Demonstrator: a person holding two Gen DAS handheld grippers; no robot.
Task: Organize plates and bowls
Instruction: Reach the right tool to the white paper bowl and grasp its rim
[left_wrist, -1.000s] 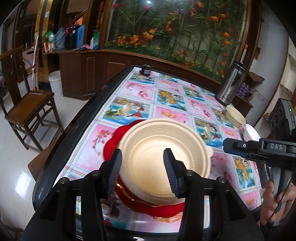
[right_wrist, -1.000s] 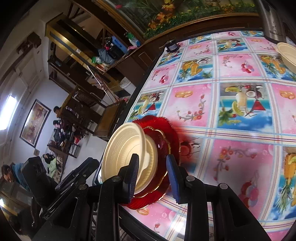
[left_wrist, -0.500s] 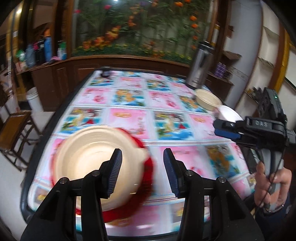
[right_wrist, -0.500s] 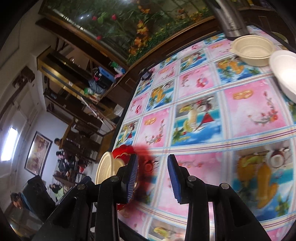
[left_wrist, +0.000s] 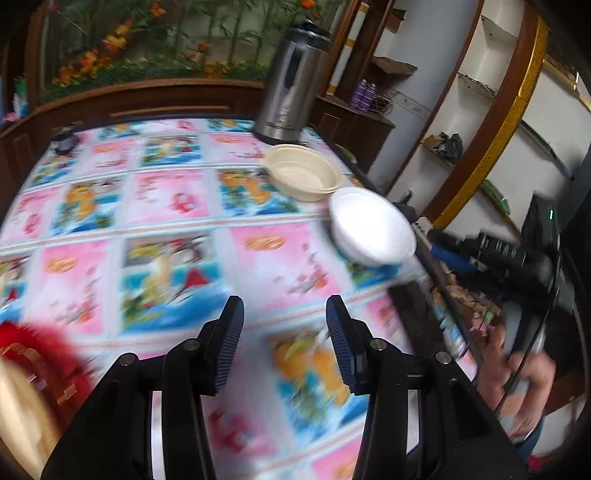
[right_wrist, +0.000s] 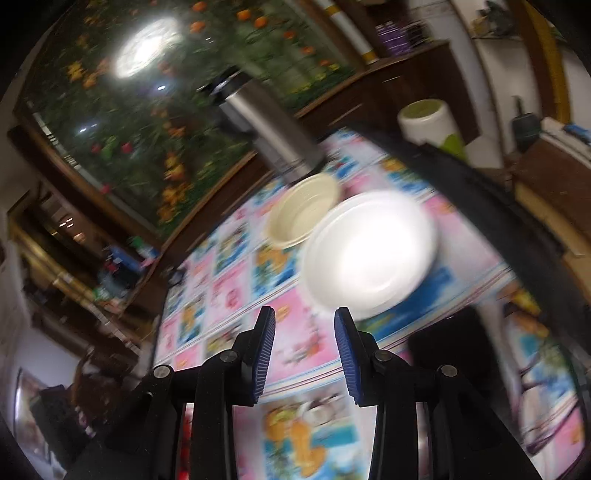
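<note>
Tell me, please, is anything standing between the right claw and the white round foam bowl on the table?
Nothing visible. The right claw is open and empty, and only bare patterned tablecloth lies before the white round foam bowl. The cream round bowl sits behind it.

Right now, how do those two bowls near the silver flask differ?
The cream bowl is beige with a stepped inner wall; the white bowl is plain bright white. The cream bowl sits right beside the flask; the white bowl sits nearer the claws, by the table's edge. The white bowl looks a bit wider, though blur makes that unsure. Both stand upright, empty, on the patterned tablecloth.
</note>
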